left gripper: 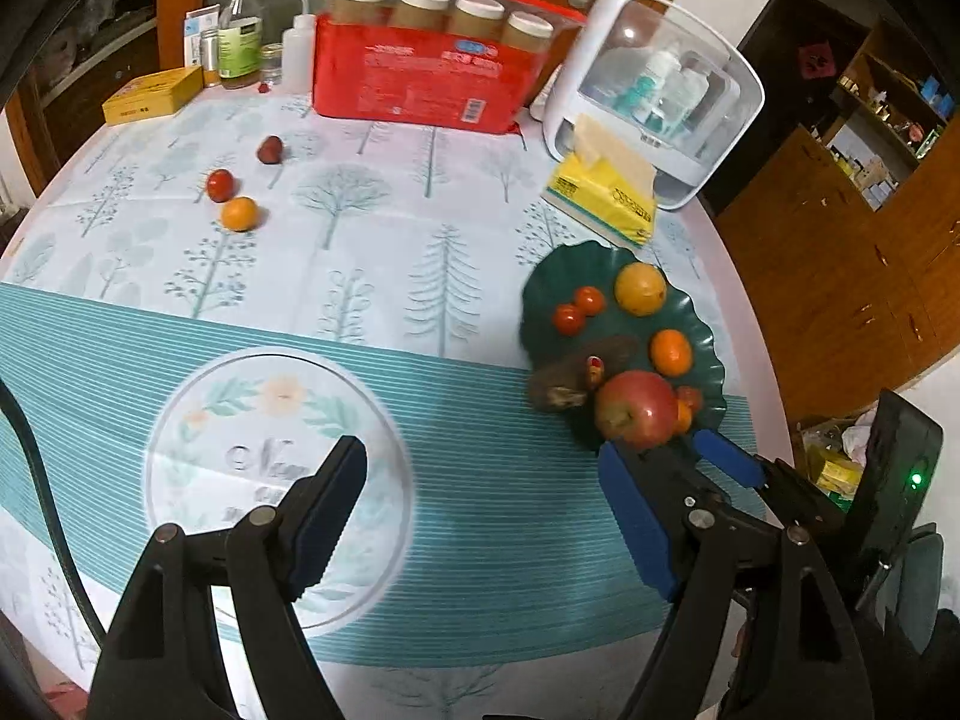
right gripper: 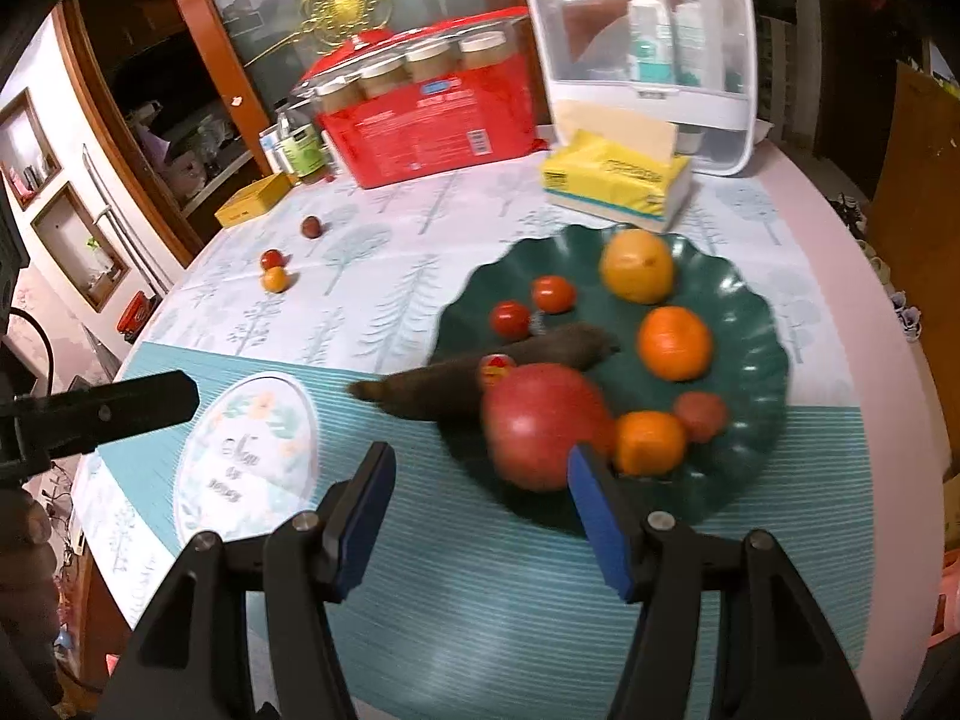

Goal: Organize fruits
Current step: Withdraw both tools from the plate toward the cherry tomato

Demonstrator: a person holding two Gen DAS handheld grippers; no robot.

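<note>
Item: large red apple sitting at the near rim of the scalloped dark-green plate, right gripper hovering with fingers apart and empty, left gripper likewise; risk: a nudge rolling the apple onto the table.
</note>
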